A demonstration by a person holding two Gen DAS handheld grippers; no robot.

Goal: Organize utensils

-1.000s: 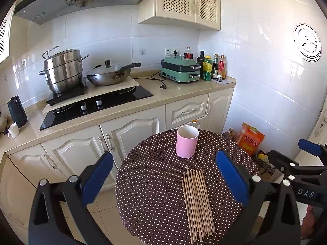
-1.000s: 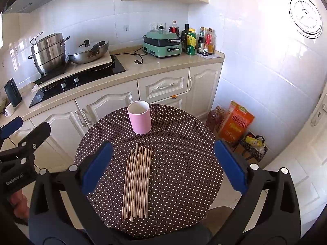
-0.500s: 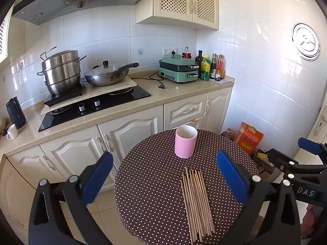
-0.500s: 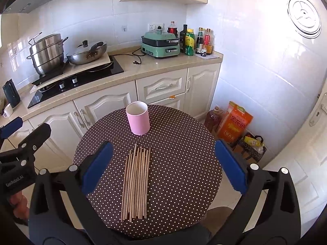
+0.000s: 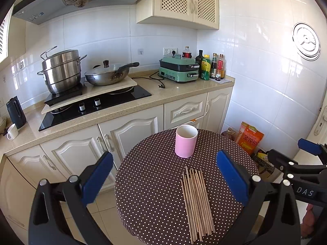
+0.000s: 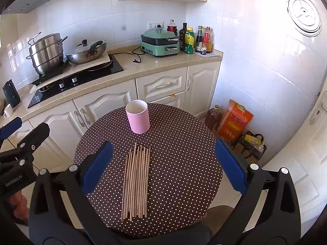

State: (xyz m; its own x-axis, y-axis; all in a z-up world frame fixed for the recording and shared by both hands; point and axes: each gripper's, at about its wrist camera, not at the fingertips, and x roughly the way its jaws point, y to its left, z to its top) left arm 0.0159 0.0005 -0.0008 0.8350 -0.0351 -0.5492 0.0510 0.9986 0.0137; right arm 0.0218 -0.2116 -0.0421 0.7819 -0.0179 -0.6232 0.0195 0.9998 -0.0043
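Chopsticks and holder before pickup, both grippers spread and empty.

Left wrist view: left gripper (image 5: 163,181) above the table (image 5: 147,194); chopsticks (image 5: 197,202) at 5 o'clock, pointing toward the pink cup (image 5: 186,141).
Right wrist view: right gripper (image 6: 161,167) is nearer; bundle straight below, cup at 12 o'clock.

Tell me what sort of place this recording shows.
A home kitchen, most likely: a black glass cooktop carrying a stacked steel steamer pot, cream panelled cabinets, and a round polka-dot-covered table.

Dotted table (image 6: 184,143): chopsticks (image 6: 136,181), pink cup (image 6: 138,119)
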